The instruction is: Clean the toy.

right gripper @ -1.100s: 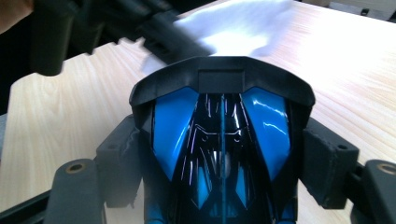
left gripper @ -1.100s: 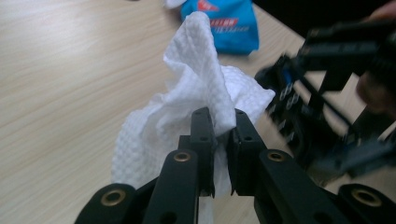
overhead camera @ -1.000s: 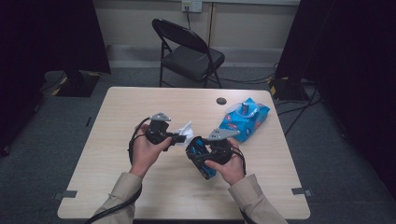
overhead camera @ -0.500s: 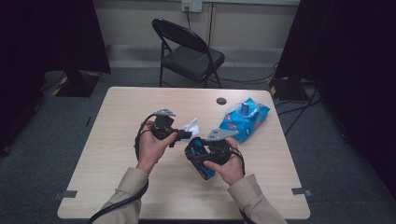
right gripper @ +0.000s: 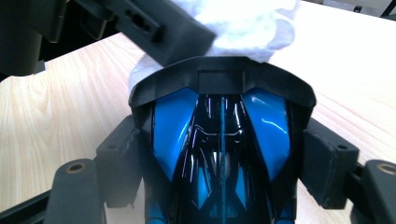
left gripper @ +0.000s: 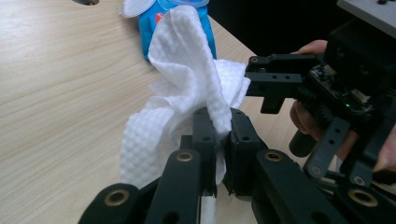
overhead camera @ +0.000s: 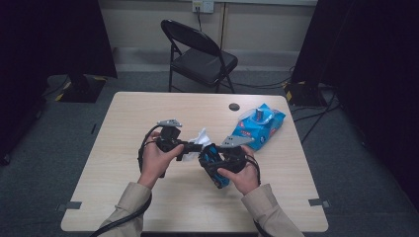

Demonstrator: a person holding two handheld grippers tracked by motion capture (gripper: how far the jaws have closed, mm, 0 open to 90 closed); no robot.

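Note:
My left gripper (left gripper: 218, 126) is shut on a white textured wipe (left gripper: 187, 79), which bunches up above its pads. In the high view the left gripper (overhead camera: 193, 146) points right, with the wipe (overhead camera: 198, 138) at its tip against the object in the other hand. My right gripper (right gripper: 223, 163) is shut on a glossy blue-and-black toy car (right gripper: 222, 140), its pads (right gripper: 119, 158) pressing on the car's sides. The wipe (right gripper: 247, 28) touches the car's far end. Both are held above the table's middle, right gripper (overhead camera: 213, 165) just right of the left one.
A blue wipes pack (overhead camera: 259, 126) with an open lid lies at the right of the wooden table (overhead camera: 123, 187). Near the far edge sits a small black disc (overhead camera: 234, 106). A black folding chair (overhead camera: 202, 54) stands beyond the table. Cables trail on the floor at right.
The left hand has shifted slightly with the wipe at the car's end. The right hand and the car have stayed still.

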